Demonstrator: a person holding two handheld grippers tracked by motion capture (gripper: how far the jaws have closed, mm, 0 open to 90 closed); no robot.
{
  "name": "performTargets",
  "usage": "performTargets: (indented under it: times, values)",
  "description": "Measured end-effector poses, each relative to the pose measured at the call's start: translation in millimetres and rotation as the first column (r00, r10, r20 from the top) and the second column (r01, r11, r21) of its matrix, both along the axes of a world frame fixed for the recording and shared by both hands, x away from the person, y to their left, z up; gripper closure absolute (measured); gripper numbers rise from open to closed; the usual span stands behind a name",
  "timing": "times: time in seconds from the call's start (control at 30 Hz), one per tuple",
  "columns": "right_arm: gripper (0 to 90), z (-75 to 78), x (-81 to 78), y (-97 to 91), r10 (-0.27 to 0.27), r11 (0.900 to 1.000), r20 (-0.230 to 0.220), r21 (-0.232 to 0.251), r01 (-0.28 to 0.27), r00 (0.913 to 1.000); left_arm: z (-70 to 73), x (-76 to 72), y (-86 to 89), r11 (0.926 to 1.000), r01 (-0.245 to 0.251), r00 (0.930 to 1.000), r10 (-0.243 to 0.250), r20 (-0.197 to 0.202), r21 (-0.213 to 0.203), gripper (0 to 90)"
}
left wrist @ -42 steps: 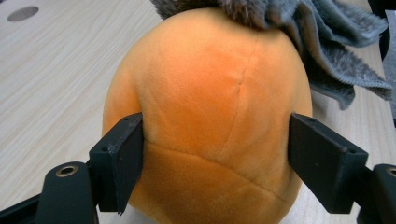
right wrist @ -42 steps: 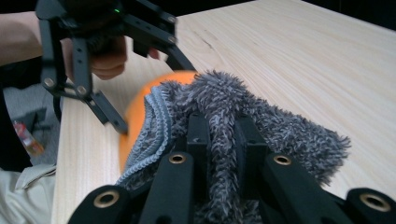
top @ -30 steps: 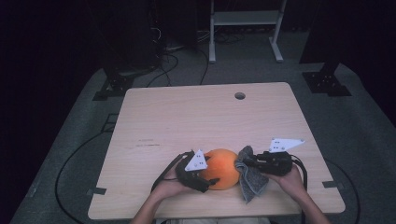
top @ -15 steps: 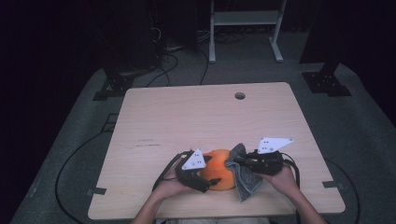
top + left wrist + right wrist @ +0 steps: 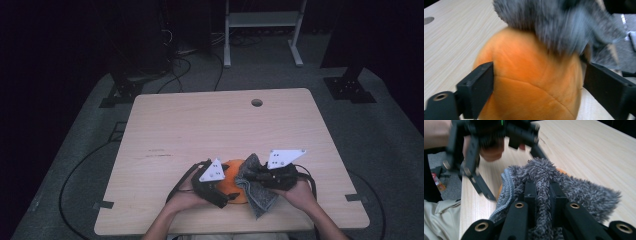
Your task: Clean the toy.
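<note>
Wiping is the step in hand: your right gripper [image 5: 252,176] pinches the grey fluffy cloth [image 5: 256,186] tight against the orange plush ball [image 5: 231,186] near the desk's [image 5: 210,125] front edge. Your left gripper's [image 5: 223,192] fingers, having just been opening, straddle the ball. Next, steady it before rubbing.

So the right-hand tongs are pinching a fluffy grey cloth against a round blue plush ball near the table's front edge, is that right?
Not quite: the round plush ball is orange, not blue, as the left gripper view shows plainly. The rest holds: the right tongs are shut on the fluffy grey cloth, which lies against the ball near the front edge of the light wooden table.
</note>
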State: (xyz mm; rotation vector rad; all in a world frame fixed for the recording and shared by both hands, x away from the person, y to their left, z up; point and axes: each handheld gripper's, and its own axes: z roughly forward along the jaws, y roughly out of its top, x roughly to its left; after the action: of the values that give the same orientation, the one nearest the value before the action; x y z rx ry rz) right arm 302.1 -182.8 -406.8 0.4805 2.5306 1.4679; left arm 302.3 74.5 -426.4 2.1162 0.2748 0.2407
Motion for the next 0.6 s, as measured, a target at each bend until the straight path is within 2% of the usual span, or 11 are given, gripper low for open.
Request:
performTargets:
  times: [0.07, 0.13, 0.2, 0.27, 0.3, 0.33, 0.37, 0.4, 0.43, 0.53, 0.6]
  values:
    - [78.9, -5.7, 0.0, -1.8, -0.004, 0.9998, -0.011, 0.022, 0.005, 0.9999, 2.5, 4.3, 9.6, 0.9986, -0.008, 0.9996, 0.007, -0.027, -0.051, 8.7]
    - [78.9, -9.0, -0.1, -5.0, -0.012, 0.9988, -0.024, 0.047, 0.013, 0.9996, 2.2, 8.7, 15.5, 0.9974, -0.043, 0.9984, 0.04, -0.038, -0.059, 8.7]
    - [79.0, -11.3, 0.1, -8.0, -0.01, 0.9983, -0.025, 0.057, 0.012, 0.9996, -2.3, 11.7, 15.6, 0.9981, -0.058, 0.9972, 0.057, -0.048, -0.021, 8.6]
    - [79.0, -12.2, -0.4, -11.5, -0.019, 0.998, -0.029, 0.059, 0.02, 0.9994, -10.4, 12.7, 9.3, 0.9981, -0.037, 0.9976, 0.04, -0.057, 0.049, 8.9]
    - [79.0, -12.5, -0.2, -13.5, -0.02, 0.9984, -0.027, 0.053, 0.021, 0.9994, -13.8, 11.9, 6.1, 0.9978, -0.029, 0.9983, 0.032, -0.05, 0.059, 9.5]
    - [79.0, -13.1, 0.1, -16.2, -0.025, 0.9986, -0.026, 0.045, 0.026, 0.9994, -13.8, 11.9, 6.1, 0.9978, -0.029, 0.9983, 0.032, -0.05, 0.059, 13.0]
    - [79.0, -13.9, 0.2, -18.4, -0.031, 0.9986, -0.025, 0.042, 0.032, 0.9992, -13.8, 10.2, 5.8, 0.999, -0.03, 0.999, 0.031, -0.032, 0.034, 16.6]
    - [79.0, -13.9, 0.2, -18.4, -0.031, 0.9986, -0.025, 0.042, 0.032, 0.9992, -13.8, 10.2, 5.8, 0.999, -0.03, 0.999, 0.031, -0.032, 0.034, 19.2]
    - [78.9, -16.2, 1.1, -26.7, -0.052, 0.9973, -0.035, 0.05, 0.053, 0.998, -11.7, 8.7, 4.0, 0.9985, -0.042, 0.9988, 0.043, -0.022, 0.035, 22.0]
    - [78.9, -16.8, 1.7, -36.0, -0.081, 0.9961, -0.039, 0.031, 0.082, 0.9959, -7.8, 6.0, 0.8, 0.9982, -0.047, 0.9989, 0.047, -0.008, 0.038, 24.4]
    - [78.9, -11.9, 0.7, -39.0, -0.103, 0.9945, -0.042, 0.013, 0.104, 0.9938, -6.5, 5.4, -0.1, 0.9981, -0.05, 0.9987, 0.051, -0.006, 0.036, 24.8]
